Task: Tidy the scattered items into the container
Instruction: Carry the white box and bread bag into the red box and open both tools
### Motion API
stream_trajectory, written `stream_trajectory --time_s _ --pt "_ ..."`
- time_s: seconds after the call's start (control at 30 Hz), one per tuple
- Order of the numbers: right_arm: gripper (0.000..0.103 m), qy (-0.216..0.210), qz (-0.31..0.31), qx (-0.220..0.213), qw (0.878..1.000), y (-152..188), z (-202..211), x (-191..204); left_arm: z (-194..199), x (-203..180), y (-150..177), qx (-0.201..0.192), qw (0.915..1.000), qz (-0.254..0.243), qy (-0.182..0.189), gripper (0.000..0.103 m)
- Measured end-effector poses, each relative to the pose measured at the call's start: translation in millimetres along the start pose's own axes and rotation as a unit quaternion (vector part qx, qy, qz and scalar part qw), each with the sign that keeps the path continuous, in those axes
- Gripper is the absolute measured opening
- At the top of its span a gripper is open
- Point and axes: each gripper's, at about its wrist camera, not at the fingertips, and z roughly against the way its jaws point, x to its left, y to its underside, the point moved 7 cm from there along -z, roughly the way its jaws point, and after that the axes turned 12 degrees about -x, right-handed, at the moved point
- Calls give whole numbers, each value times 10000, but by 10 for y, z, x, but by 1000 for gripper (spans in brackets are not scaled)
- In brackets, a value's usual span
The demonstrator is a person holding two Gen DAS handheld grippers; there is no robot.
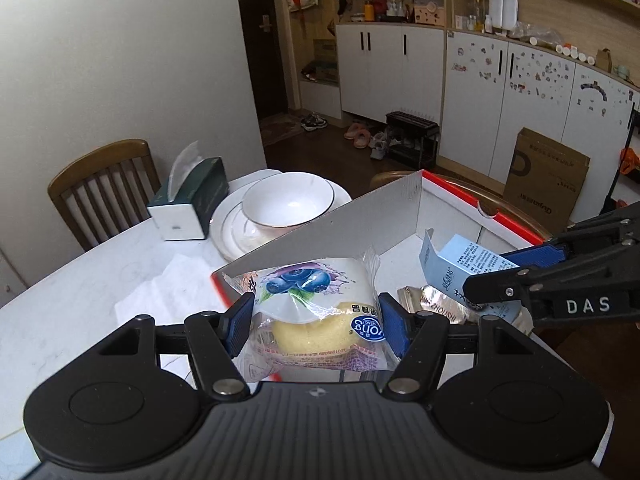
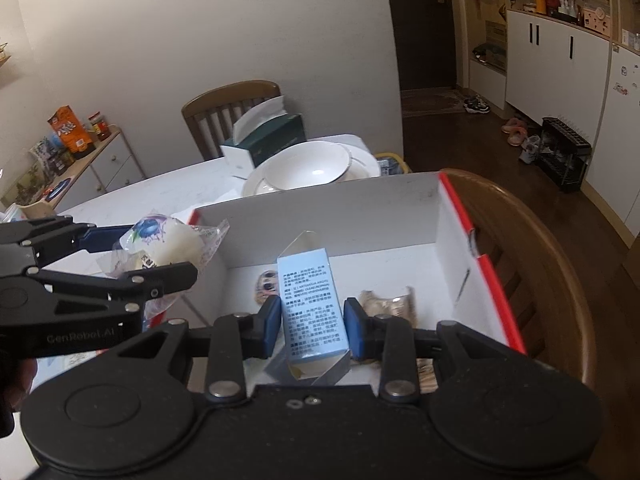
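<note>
My left gripper (image 1: 316,326) is shut on a clear-wrapped blueberry cake packet (image 1: 316,312), held over the near left corner of the white cardboard box with a red rim (image 1: 452,216). Seen in the right wrist view, that left gripper (image 2: 132,256) and the packet (image 2: 168,248) hang just outside the box's left wall (image 2: 320,208). My right gripper (image 2: 312,326) is shut on a pale blue carton with printed text (image 2: 308,304), above the box's floor. A gold foil packet (image 2: 388,304) and a round sticker-like item (image 2: 266,286) lie inside the box. The right gripper (image 1: 516,276) shows from the side in the left wrist view, with the carton (image 1: 460,264).
A white bowl (image 1: 288,200) sits on a white plate (image 1: 236,232) beyond the box, next to a green tissue box (image 1: 192,200). A paper napkin (image 1: 168,288) lies on the marble table (image 1: 80,300). Wooden chairs (image 2: 520,248) stand at the table's edges.
</note>
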Motion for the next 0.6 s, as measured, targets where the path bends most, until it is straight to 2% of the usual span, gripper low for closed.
stream_trajectory --time_s 0.27,0.6 --pt "33 201 21 70 9998 11 -146 -262 -440 -168 -27 323 9991 -155 215 65" --pt "33 381 111 192 9990 82 -325 -501 -939 -293 130 871 9952 -271 353 65"
